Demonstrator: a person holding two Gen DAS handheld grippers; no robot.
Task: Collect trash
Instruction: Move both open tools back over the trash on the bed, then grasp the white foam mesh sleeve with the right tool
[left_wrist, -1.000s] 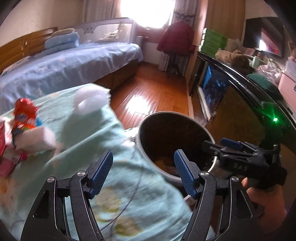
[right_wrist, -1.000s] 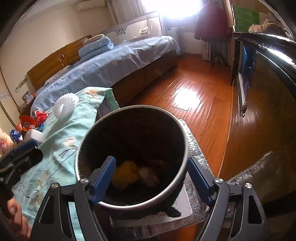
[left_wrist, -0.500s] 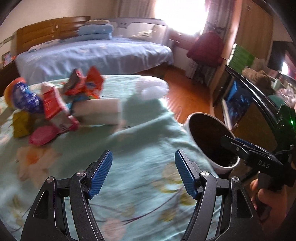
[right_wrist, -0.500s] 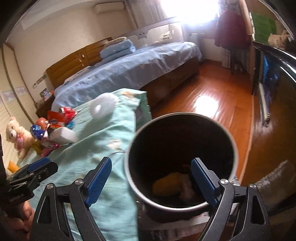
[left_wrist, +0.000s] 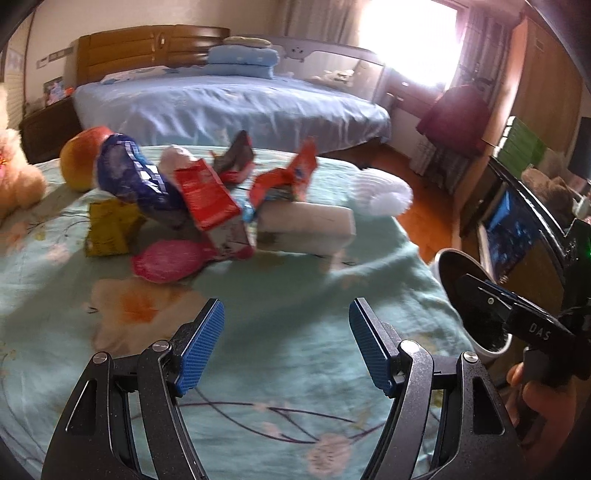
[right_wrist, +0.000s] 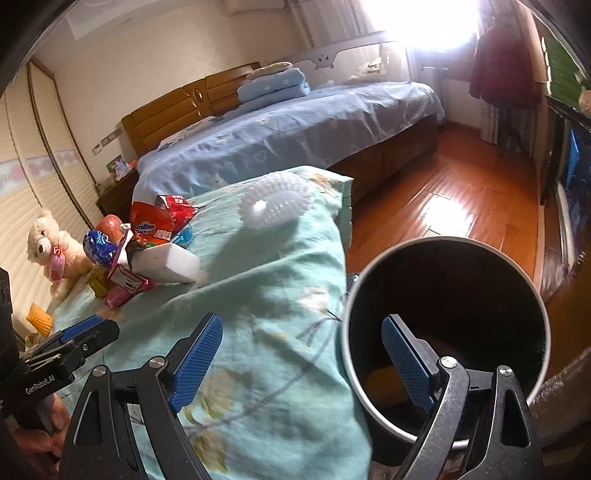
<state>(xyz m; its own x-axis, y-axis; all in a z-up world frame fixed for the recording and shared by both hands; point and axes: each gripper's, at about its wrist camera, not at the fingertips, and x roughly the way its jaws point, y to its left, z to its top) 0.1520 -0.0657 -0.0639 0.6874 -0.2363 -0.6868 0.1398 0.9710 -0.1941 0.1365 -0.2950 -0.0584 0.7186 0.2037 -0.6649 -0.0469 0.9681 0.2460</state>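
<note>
Crinkled wrappers (left_wrist: 207, 192) in red, blue and yellow lie heaped on the pale green flowered bedspread (left_wrist: 288, 295), with a pink disc (left_wrist: 168, 260) at the near edge of the pile and a white block (left_wrist: 306, 229) touching its right side. A white spiky ball (right_wrist: 273, 199) sits near the block, toward the bedspread's far corner. An apple (left_wrist: 79, 157) rests behind the heap, and a cream teddy bear (right_wrist: 51, 247) sits off to the left.

Beside the bed stands the dark round bin (right_wrist: 447, 325), a yellow scrap (right_wrist: 384, 384) at its bottom. The left gripper (left_wrist: 286, 347) hovers over bare bedspread short of the pile, jaws spread and empty. The right gripper (right_wrist: 303, 362) straddles the bedspread edge and the bin rim, its jaws having just been opening, with nothing pinched between them. A blue-sheeted bed (right_wrist: 295, 133) fills the background.
</note>
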